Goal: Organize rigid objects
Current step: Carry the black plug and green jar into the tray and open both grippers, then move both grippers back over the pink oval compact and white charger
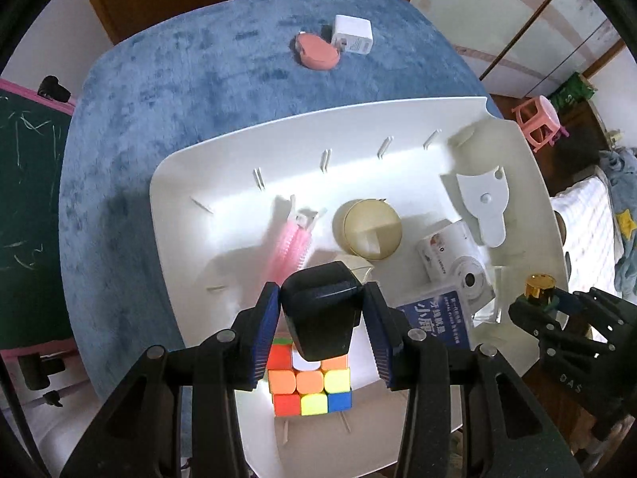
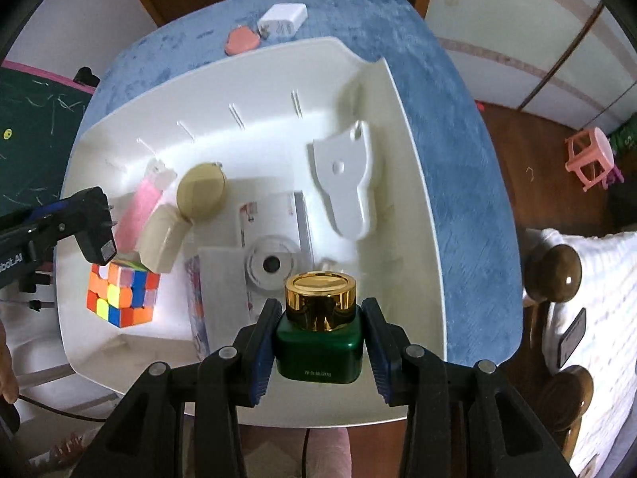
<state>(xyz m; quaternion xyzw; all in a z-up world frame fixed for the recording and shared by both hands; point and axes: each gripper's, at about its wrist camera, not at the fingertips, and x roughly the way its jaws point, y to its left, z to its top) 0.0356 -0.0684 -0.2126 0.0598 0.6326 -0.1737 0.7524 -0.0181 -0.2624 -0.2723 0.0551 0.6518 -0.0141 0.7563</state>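
Both grippers are carrying pieces over the white tray [image 2: 418, 183], which is sitting on the blue-covered table [image 1: 159, 99], so the step in hand looks like depositing. The left gripper [image 1: 320, 310] is clamping a black plug adapter [image 1: 318, 314], hanging above the puzzle cube [image 1: 310, 390] near the tray's near-left corner. The right gripper [image 2: 318, 338] is gripping a green jar with a gold lid [image 2: 320, 318] above the tray's near edge, just beside the toy camera [image 2: 272, 265]. Each next needs lowering onto bare tray floor, then opening. A pink disc [image 1: 316, 51] and a white charger [image 1: 352, 34] are lying touching near the table's far edge, still outside the tray.
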